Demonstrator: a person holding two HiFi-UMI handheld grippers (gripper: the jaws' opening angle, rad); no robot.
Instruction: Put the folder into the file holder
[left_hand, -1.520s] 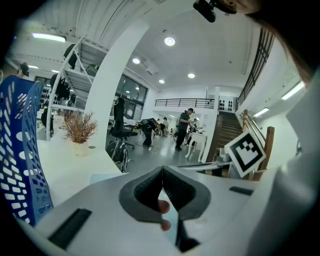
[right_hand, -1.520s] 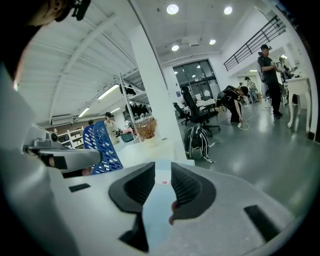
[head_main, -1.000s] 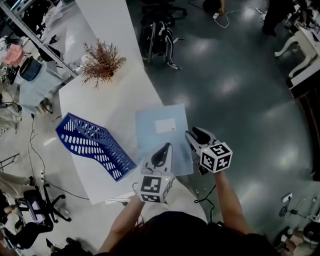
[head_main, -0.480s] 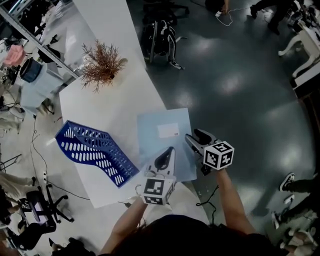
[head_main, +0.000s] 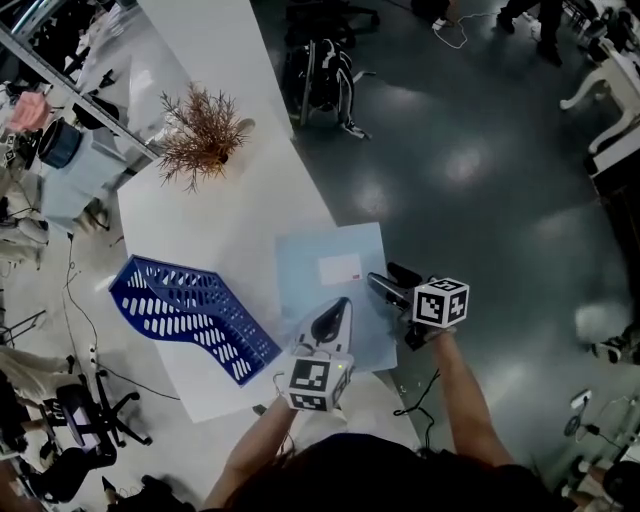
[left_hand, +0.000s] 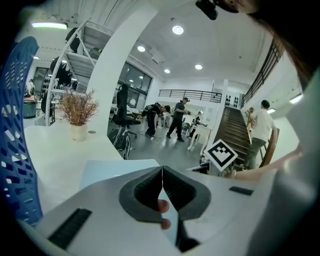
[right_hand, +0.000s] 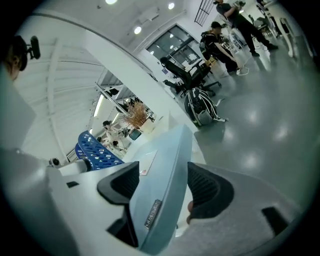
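Low at centre frame, the pale blue folder (head_main: 310, 270) lies on the worktop (head_main: 230, 200), its edge between the opening jaws of the right tool (head_main: 385, 282), the left tool (head_main: 338, 305) pressed together; pickup seems in hand, needing a firm pinch before the file holder (head_main: 190, 315).

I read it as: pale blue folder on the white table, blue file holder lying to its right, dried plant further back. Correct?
Not quite. The blue file holder lies to the left of the folder, not to its right; the head view shows this. The rest holds: the folder is on the white table, with the dried plant further back.
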